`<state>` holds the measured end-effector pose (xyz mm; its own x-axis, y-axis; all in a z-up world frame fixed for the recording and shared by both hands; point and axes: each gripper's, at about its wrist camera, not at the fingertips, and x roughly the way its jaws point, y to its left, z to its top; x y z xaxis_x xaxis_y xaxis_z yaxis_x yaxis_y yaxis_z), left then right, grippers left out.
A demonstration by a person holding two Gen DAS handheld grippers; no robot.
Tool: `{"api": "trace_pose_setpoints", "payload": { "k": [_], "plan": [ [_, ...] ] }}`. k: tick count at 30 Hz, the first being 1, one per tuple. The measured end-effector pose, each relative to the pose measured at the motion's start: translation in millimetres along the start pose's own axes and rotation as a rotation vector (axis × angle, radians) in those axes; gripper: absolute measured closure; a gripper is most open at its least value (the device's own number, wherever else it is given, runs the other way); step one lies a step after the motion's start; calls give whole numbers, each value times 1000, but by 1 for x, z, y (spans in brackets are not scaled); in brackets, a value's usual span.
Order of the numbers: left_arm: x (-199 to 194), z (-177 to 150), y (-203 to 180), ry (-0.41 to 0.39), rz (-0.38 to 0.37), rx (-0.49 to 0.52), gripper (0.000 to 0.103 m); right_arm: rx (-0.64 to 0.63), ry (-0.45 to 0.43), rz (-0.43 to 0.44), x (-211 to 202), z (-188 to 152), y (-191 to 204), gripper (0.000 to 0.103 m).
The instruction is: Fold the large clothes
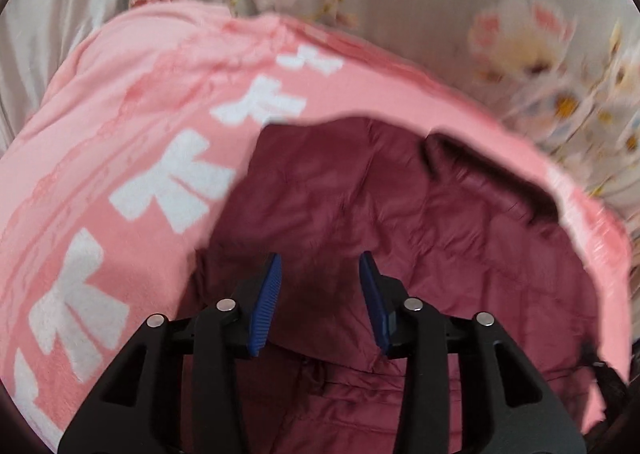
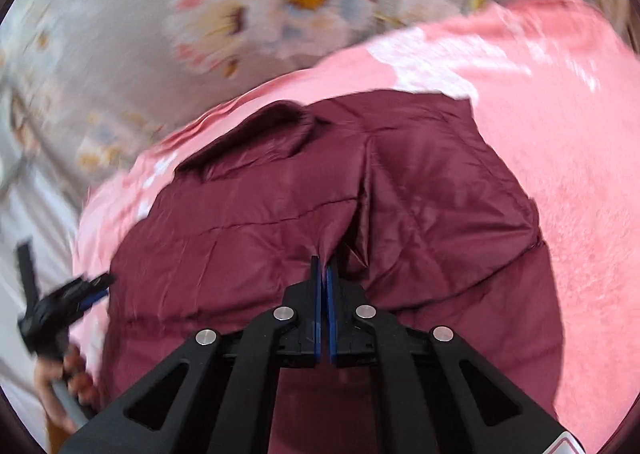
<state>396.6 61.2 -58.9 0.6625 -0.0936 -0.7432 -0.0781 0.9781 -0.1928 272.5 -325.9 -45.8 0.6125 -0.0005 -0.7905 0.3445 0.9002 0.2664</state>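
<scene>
Right gripper point(image 2: 325, 266): blue-padded fingers pressed together, pinching a raised fold of the maroon quilted jacket point(image 2: 328, 193) near its centre seam; fabric tents up toward the tips. Left gripper point(image 1: 320, 274): fingers spread apart, nothing between them, hanging over the jacket's lower panel; contact with the fabric cannot be told. From the right wrist view the left gripper point(image 2: 86, 290) also shows at the far left edge, blurred, with the person's left hand point(image 2: 60, 390) around its grey handle.

Surroundings, largest first:
- Floral bedspread point(image 2: 180, 5), pale grey with white, pink and yellow blossoms, covers the whole background.
- Pink blanket point(image 1: 132, 101) with big white bow shapes lies on the bedspread and borders the jacket on all visible sides.
- Jacket lies spread on the blanket, glossy, stitched in panels, wrinkled.
- Dark fur-like collar trim point(image 1: 492, 173) curls along the jacket's far edge, close to the blanket's rim.

Both views are motion-blurred toward the edges.
</scene>
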Motion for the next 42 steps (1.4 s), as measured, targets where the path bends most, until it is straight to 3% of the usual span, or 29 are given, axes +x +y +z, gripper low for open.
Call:
{"api": "trace_pose_setpoints", "payload": {
  "k": [2,5,8,12,15,18,20,25,32,42],
  "plan": [
    [13,-9,2,44,28,7,70,-40,19,-67,4,-2,-2,100],
    [17,-20,6,43,53,26,70,-3,76,-83,15,-3,-14,99],
    [16,-23,5,39,66,53,70,10,40,-117,3,-1,-16,90],
    [3,-17,7,24,37,35,71,12,-50,-140,-25,1,-8,88],
    [-21,-6,2,-36,5,36,71,-17,-93,-86,-37,5,18,88],
    [-34,1,-10,-52,-40,41,71,-71,-72,2,-28,7,56,88],
    [-35,0,-23,-37,-66,63,71,-119,-30,54,-10,2,87,88],
    [-13,-25,-50,40,-73,139,71,-215,56,58,31,-17,129,91],
    [8,-49,-46,52,-56,173,70,-193,148,41,62,-41,120,98],
    [8,-61,-51,6,-14,223,71,-134,152,92,63,-46,110,100]
  ]
}}
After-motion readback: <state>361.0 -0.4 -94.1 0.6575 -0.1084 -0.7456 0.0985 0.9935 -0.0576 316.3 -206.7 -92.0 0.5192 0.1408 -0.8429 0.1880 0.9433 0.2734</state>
